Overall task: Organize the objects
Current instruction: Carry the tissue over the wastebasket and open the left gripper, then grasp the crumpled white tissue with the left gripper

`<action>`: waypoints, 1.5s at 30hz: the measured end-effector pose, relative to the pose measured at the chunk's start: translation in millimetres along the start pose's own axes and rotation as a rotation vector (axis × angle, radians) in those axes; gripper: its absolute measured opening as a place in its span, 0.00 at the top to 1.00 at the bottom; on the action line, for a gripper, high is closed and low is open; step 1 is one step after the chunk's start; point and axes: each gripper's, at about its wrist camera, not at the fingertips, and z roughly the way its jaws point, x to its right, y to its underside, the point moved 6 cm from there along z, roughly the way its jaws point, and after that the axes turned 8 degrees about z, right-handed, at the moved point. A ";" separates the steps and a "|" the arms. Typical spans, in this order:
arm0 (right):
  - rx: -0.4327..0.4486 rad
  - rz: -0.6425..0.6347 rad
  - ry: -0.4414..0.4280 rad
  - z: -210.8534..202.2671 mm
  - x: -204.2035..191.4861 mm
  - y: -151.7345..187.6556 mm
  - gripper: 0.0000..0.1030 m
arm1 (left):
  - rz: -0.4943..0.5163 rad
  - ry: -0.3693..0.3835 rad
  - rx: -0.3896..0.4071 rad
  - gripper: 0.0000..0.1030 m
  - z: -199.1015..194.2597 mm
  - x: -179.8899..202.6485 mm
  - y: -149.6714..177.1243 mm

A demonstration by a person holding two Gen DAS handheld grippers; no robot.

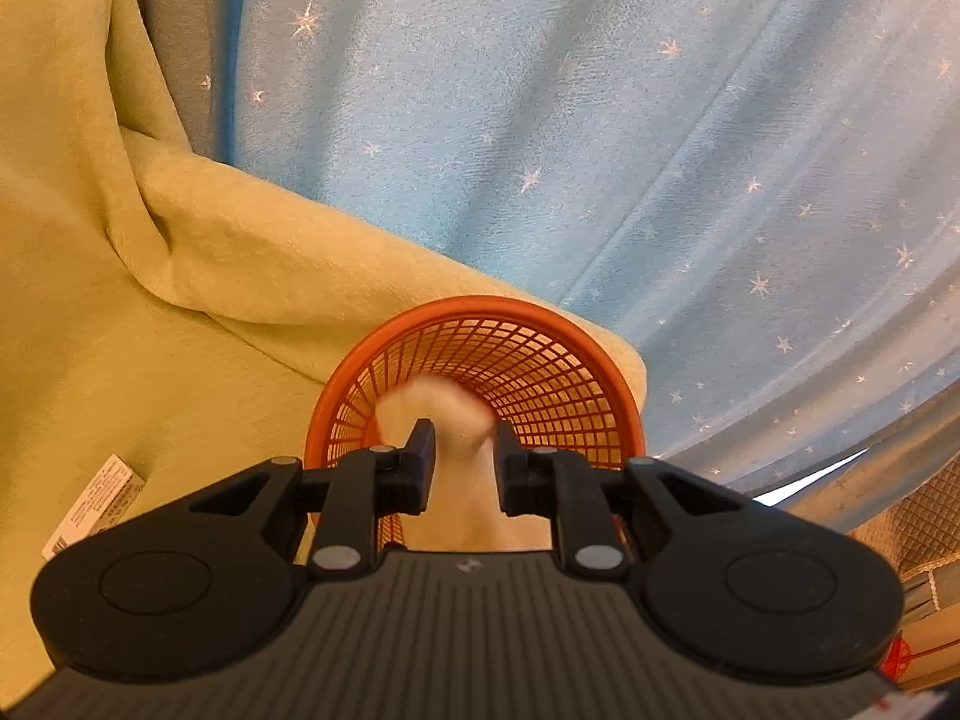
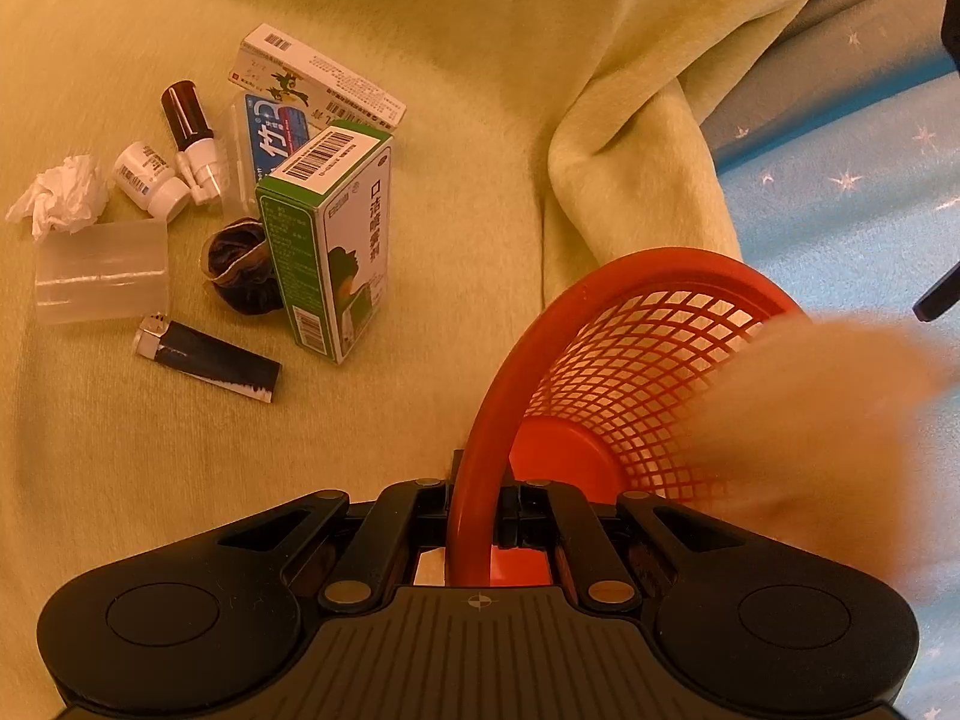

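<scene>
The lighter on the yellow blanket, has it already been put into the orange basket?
No. The lighter lies on the yellow blanket beside the green box, well outside the orange basket.

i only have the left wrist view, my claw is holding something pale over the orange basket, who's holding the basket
Observer: The right claw is shut on the orange basket at its rim.
Operator: anything in it yet
Observer: The part of its solid base I can see in the right view is bare; a pale blur covers the rest.
Operator: whats left to sort
Observer: On the yellow blanket: a green box, a lighter, a crumpled tissue and more.
</scene>
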 end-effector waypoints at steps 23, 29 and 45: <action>0.003 0.002 -0.002 -1.6 2.8 -0.1 0.98 | -0.086 -0.147 0.044 0.73 -44.3 -71.2 21.3; 0.003 0.002 -0.006 -2.5 3.3 0.0 0.98 | -0.151 -0.292 -0.006 0.69 -61.6 -144.7 69.1; 0.008 -0.017 -0.007 -2.3 4.0 -0.8 0.98 | -0.236 -0.295 -0.198 0.52 -23.1 -182.1 199.1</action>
